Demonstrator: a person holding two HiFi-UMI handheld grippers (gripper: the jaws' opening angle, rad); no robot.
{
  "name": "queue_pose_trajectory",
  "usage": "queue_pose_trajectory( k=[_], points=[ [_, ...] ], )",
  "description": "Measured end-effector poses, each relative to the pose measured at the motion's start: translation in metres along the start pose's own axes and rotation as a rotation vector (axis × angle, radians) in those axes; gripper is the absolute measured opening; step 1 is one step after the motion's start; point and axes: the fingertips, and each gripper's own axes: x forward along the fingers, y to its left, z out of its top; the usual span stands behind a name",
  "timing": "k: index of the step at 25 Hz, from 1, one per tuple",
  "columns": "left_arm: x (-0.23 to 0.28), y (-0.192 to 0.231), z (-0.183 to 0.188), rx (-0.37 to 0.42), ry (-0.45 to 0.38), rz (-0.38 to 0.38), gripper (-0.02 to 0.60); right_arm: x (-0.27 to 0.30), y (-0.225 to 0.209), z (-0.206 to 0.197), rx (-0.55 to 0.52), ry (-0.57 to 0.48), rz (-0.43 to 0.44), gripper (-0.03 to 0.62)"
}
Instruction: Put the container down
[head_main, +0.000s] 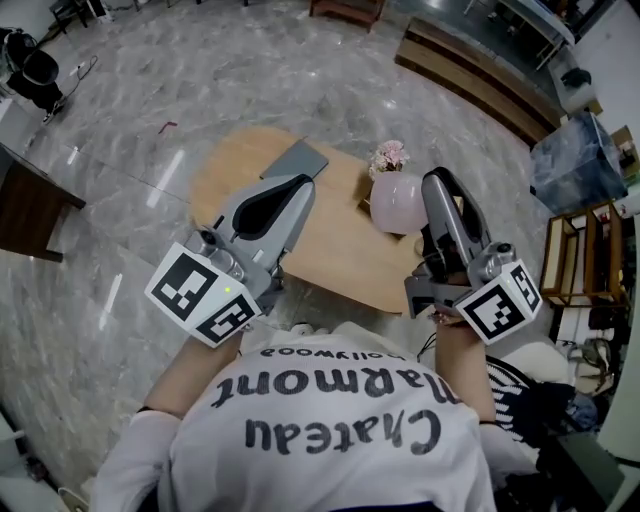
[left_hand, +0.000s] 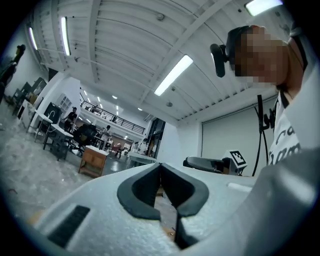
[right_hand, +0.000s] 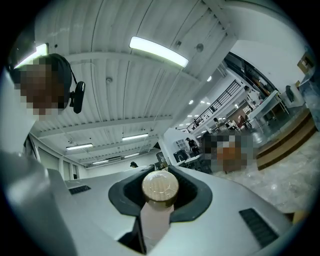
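- My right gripper (right_hand: 160, 192) is closed partway, its jaws clamped on the container (right_hand: 159, 220), a pale pink bottle with a round gold cap, tilted up toward the ceiling.
- My left gripper (left_hand: 161, 172) has its jaws together and holds nothing.
- The right gripper hangs by the pink vase (head_main: 397, 202) on the wooden table (head_main: 330, 250).

The container (right_hand: 158, 205) shows only its round gold cap and the top of its pale body. The rest sinks between the jaws and is cut off by the bottom edge of the right gripper view. In the head view the right gripper (head_main: 440, 185) hides it entirely, and also covers the right side of the pink vase (head_main: 392, 200). The left gripper (head_main: 295, 185) hides the near part of a grey flat thing (head_main: 300, 158), and too little of it shows to name it. The near edge of the bench (head_main: 330, 240) is hidden behind both grippers and the person's shirt (head_main: 330, 430).
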Motion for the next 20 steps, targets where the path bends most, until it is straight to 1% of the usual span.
queue_pose_trajectory(
  k=[3,5,8,11,14,20],
  points=[
    [0.008,0.001,-0.024,-0.043,0.050,0.017,0.015,0.001,-0.015,-0.015,0.042,0.044,-0.021,0.087],
    [0.015,-0.006,-0.043,-0.068,0.092,0.007,0.015,-0.003,-0.027,-0.030,0.083,0.078,-0.040,0.087],
    [0.021,-0.010,-0.067,-0.123,0.131,0.001,0.015,-0.006,-0.042,-0.052,0.129,0.119,-0.055,0.087],
    [0.021,-0.003,-0.091,-0.156,0.168,0.037,0.015,-0.009,-0.060,-0.074,0.168,0.157,-0.071,0.087],
    [0.024,-0.001,-0.119,-0.210,0.202,0.067,0.015,-0.015,-0.081,-0.097,0.207,0.202,-0.088,0.087],
    [0.023,0.000,-0.192,-0.302,0.310,0.108,0.015,-0.027,-0.118,-0.151,0.271,0.286,-0.108,0.087]
  ],
)
